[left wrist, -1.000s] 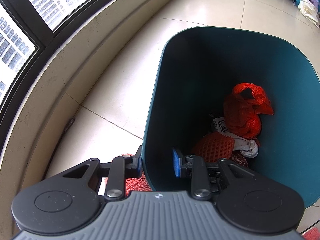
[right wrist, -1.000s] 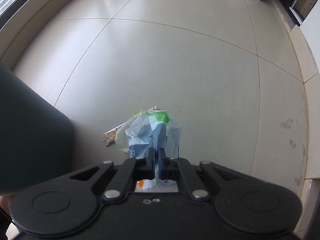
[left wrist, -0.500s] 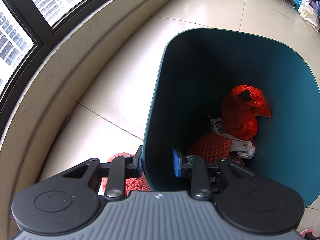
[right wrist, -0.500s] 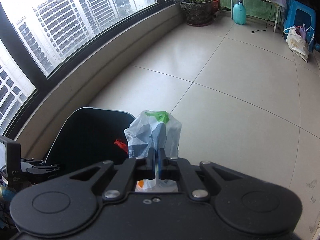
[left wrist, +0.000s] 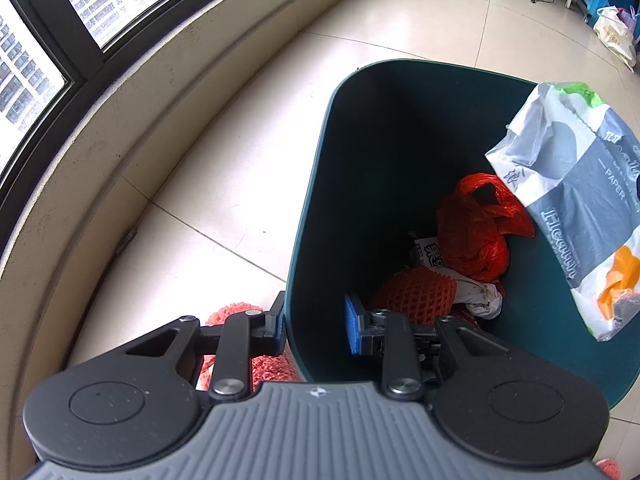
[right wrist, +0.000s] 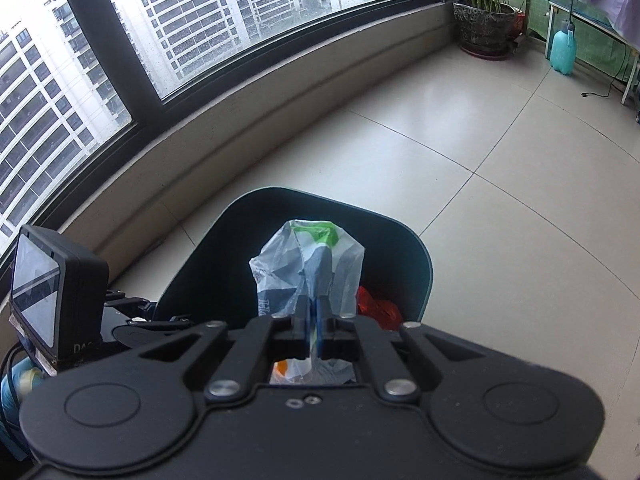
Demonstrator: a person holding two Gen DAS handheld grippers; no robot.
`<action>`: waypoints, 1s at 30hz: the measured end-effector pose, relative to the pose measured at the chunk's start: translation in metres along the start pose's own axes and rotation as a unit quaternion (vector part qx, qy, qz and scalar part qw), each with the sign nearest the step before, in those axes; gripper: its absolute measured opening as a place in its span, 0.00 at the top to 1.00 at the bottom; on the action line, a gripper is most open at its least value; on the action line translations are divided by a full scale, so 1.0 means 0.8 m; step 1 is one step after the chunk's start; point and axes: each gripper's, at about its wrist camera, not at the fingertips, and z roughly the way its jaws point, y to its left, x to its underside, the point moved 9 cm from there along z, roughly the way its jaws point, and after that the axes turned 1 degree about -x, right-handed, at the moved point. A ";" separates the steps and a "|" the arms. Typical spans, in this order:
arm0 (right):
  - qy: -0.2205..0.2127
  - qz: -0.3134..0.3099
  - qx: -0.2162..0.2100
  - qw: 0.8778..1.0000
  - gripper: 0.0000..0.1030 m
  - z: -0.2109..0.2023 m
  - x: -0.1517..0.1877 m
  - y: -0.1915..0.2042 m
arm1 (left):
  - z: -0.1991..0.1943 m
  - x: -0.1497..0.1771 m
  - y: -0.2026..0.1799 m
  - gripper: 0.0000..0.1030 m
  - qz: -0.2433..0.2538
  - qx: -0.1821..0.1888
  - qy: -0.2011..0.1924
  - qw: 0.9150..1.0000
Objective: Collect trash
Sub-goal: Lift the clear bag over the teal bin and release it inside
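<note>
A dark teal bin point(left wrist: 352, 184) is tilted toward me; my left gripper point(left wrist: 314, 326) is shut on its near rim, one finger outside and one inside. Inside lie a red plastic bag point(left wrist: 476, 232), an orange foam net point(left wrist: 416, 290) and crumpled white paper point(left wrist: 480, 294). My right gripper point(right wrist: 311, 320) is shut on a white, grey and green plastic wrapper point(right wrist: 308, 264) and holds it over the bin's mouth point(right wrist: 420, 256). The wrapper also shows at the right of the left wrist view point(left wrist: 576, 200).
A curved low wall under a big window point(right wrist: 180, 40) runs along the left. A pink fluffy mat point(left wrist: 240, 320) lies under the bin. A potted plant point(right wrist: 486, 24), a teal bottle point(right wrist: 562, 52) and a white bag point(left wrist: 614, 36) stand far off on the tiled floor.
My right gripper has swung from the floor up and over to the bin with the wrapper. The wrapper has come into the left wrist view. The left gripper has kept hold of the rim.
</note>
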 end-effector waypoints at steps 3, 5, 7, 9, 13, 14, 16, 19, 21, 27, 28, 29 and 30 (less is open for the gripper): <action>0.012 -0.010 0.006 1.000 0.99 0.023 0.003 0.012 | 0.000 0.000 0.000 0.73 0.001 -0.001 0.000 1.000; 0.021 -0.018 0.012 1.000 0.99 0.036 0.007 0.018 | -0.001 0.000 0.001 0.73 0.001 -0.001 0.000 1.000; 0.030 -0.023 0.019 0.999 0.99 0.047 0.016 0.024 | -0.001 0.000 0.001 0.73 0.001 -0.001 0.000 1.000; 0.040 -0.022 0.019 0.999 0.98 0.059 0.022 0.025 | -0.001 0.000 0.000 0.73 0.001 0.000 0.000 1.000; 0.058 -0.021 0.020 0.998 0.97 0.082 0.033 0.025 | -0.001 0.000 -0.001 0.73 0.001 -0.001 0.001 1.000; 0.061 -0.021 0.020 0.998 0.95 0.086 0.034 0.028 | 0.000 0.000 -0.001 0.73 0.002 -0.001 0.001 1.000; 0.065 -0.026 0.020 0.997 0.90 0.088 0.037 0.029 | 0.000 0.000 -0.001 0.73 0.001 0.000 0.001 1.000; 0.068 -0.025 0.010 0.997 0.84 0.086 0.038 0.030 | 0.000 0.000 -0.001 0.73 0.001 0.000 0.001 1.000; 0.063 -0.023 0.006 0.998 0.83 0.077 0.038 0.028 | 0.000 0.000 -0.001 0.73 0.001 0.000 0.001 1.000; 0.041 -0.014 -0.014 0.999 0.75 0.043 0.031 0.022 | 0.001 0.000 -0.001 0.73 0.002 -0.001 0.001 1.000; 0.036 -0.015 -0.017 0.999 0.74 0.035 0.030 0.020 | 0.001 0.000 -0.001 0.73 0.001 -0.001 0.001 1.000; 0.029 -0.016 -0.019 0.999 0.74 0.026 0.029 0.017 | 0.001 0.000 0.000 0.73 0.002 -0.001 0.001 1.000; 0.024 -0.014 -0.021 0.999 0.74 0.018 0.028 0.015 | 0.001 0.000 0.000 0.73 0.002 -0.001 0.000 1.000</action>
